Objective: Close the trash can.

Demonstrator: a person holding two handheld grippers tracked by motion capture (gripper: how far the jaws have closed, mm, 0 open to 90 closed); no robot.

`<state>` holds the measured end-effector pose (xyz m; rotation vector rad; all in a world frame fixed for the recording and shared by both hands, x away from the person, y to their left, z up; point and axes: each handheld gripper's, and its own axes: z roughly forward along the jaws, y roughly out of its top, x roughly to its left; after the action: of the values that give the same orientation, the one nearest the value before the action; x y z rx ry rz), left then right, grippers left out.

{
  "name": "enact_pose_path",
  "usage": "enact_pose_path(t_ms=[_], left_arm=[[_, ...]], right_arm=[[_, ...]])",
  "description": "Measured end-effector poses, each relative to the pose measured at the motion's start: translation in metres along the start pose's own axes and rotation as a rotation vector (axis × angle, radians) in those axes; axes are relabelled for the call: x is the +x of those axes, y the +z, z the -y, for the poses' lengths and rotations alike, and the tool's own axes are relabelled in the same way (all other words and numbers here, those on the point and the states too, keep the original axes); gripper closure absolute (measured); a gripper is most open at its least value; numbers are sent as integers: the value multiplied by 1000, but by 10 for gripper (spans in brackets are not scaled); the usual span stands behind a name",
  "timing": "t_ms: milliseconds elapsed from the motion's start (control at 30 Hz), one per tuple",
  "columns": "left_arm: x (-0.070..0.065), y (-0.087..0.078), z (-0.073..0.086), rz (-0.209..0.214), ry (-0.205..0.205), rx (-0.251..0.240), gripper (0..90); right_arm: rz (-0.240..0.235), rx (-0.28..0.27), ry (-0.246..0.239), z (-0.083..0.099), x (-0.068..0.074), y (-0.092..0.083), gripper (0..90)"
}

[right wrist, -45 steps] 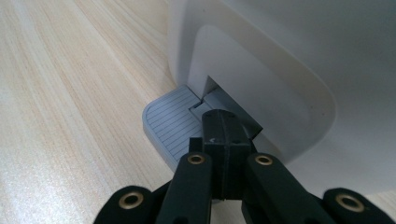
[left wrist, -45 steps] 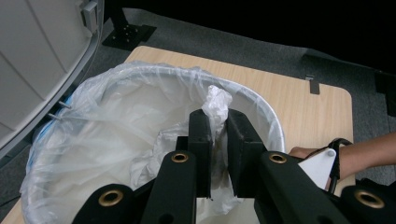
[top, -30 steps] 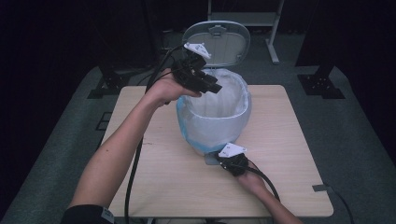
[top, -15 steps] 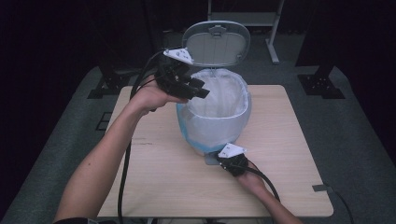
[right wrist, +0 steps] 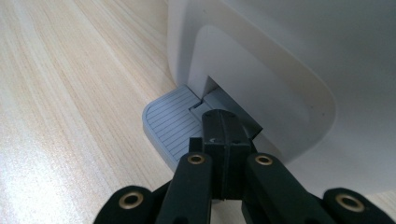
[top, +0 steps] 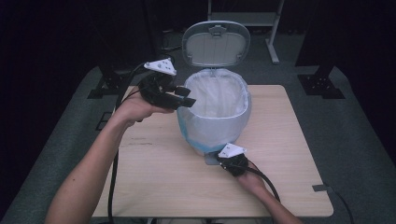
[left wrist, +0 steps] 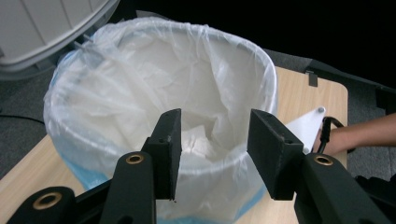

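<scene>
We see a white pedal bin (top: 215, 126) standing on the wooden table (top: 154, 186), a little behind the middle of it. Its lid (top: 215, 44) is raised and stands almost upright behind the opening. A thin white plastic bag (top: 219, 95) lines the bin and is folded over the rim, and in the left gripper view the bag (left wrist: 140, 98) looks crumpled inside, with a pale blue edge low on the outside wall.

The left gripper (top: 184, 96) is held in the air at the left side of the bin, near the rim, and points toward the opening. Its jaws are apart and have just been opening further. In the left gripper view nothing is between the two black pads (left wrist: 168, 144); the bag and the rim are behind them, and we cannot tell whether a pad touches the plastic.

The right gripper (top: 223, 161) is low on the table at the near side of the bin, at its foot. In the right gripper view its jaws are pressed together with no gap, and the closed tips (right wrist: 224, 128) rest on the inner end of the grey ribbed pedal (right wrist: 170, 123), just where the pedal enters the slot in the bin wall (right wrist: 280, 70). Nothing is clamped between these jaws.
</scene>
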<state>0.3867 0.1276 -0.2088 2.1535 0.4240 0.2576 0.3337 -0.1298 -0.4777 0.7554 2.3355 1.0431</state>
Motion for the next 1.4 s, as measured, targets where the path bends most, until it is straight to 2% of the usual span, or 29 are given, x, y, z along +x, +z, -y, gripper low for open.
enact_pose_path(t_ms=[200,833,1033,1067,1133,1267,1400], left_arm=[[1,-8,13,-6,-17,-12,542],[6,-19,46,-19,-60,-22,526],[7,-20,55,-19,-68,-21,523],[7,-21,56,-20,-71,-23,520],[8,-22,60,-19,-74,-24,519],[9,-24,67,-22,-84,-28,514],[8,-25,75,-24,-84,-34,510]], right_arm=[[3,-1,-3,0,0,0,900],[14,-3,-5,0,2,-1,899],[17,-9,12,1,2,-3,899],[11,-12,23,1,3,-4,899],[18,-33,18,4,7,-8,899],[9,-87,43,4,12,-25,898],[-4,-100,43,6,14,-38,897]])
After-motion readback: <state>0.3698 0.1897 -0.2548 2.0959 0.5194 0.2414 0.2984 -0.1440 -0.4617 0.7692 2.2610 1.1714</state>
